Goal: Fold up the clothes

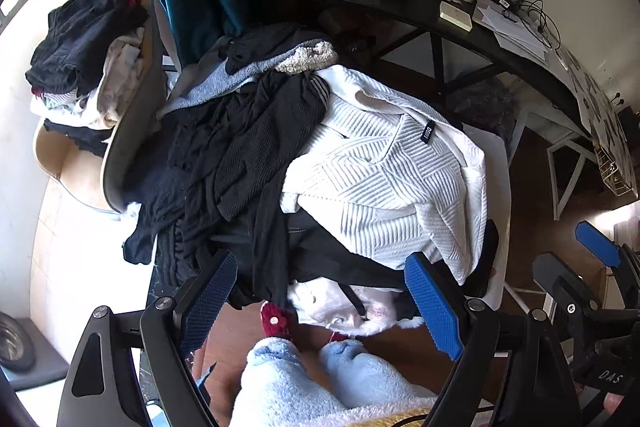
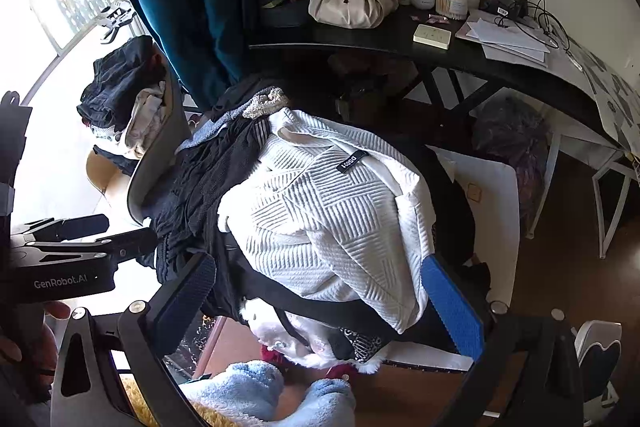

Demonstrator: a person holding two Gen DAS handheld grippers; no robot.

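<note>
Clothes (image 1: 248, 155) lie heaped on a chair, a white top (image 1: 384, 179) uppermost at its right side. Left tongs (image 1: 320, 291) and right tongs (image 2: 324, 291) hover above, both spread, pinching nothing.

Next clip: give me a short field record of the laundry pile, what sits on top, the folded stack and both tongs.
pile: mixed clothes heaped on a chair
top item: white textured garment, black label showing
beside it: black garments draped to its left, as the left wrist view shows them
folded stack: dark and light clothes behind the chair back
left tongs: open, above the pile's near edge, holding nothing
right tongs: open wide, holding nothing
folding: not yet begun on the white garment
</note>
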